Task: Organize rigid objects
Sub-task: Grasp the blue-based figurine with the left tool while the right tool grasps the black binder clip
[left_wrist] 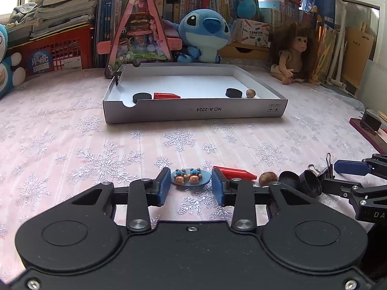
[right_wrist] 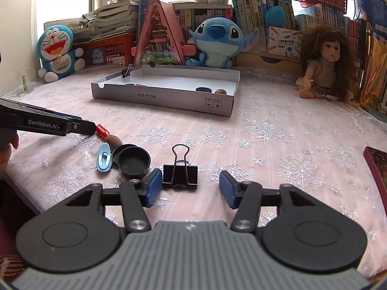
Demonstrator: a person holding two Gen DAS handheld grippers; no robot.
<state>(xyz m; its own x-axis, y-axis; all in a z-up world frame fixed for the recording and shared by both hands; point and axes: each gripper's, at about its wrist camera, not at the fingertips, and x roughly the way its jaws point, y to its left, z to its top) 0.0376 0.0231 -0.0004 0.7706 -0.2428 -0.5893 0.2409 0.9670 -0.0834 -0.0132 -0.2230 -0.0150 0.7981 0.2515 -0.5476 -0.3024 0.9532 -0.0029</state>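
Note:
My left gripper (left_wrist: 191, 186) is open, its blue pads on either side of a blue oval clip with small bear figures (left_wrist: 190, 177) lying on the cloth. Right of it lie a red cone-shaped piece (left_wrist: 235, 172), a brown nut (left_wrist: 268, 178) and two black caps (left_wrist: 308, 180). My right gripper (right_wrist: 189, 188) is open just behind a black binder clip (right_wrist: 180, 172). The blue clip (right_wrist: 104, 160), black caps (right_wrist: 133, 160), nut (right_wrist: 115, 141) and a clear lid (right_wrist: 89, 146) lie to its left. A white shallow box (left_wrist: 193, 112) holds two black discs, a red piece and a nut.
Plush toys, a doll (left_wrist: 293, 53), a pink triangular case (left_wrist: 140, 29), books and red baskets line the back. A dark red object (right_wrist: 377, 166) sits at the right edge of the table. A binder clip (right_wrist: 127, 71) is clamped on the box's rim.

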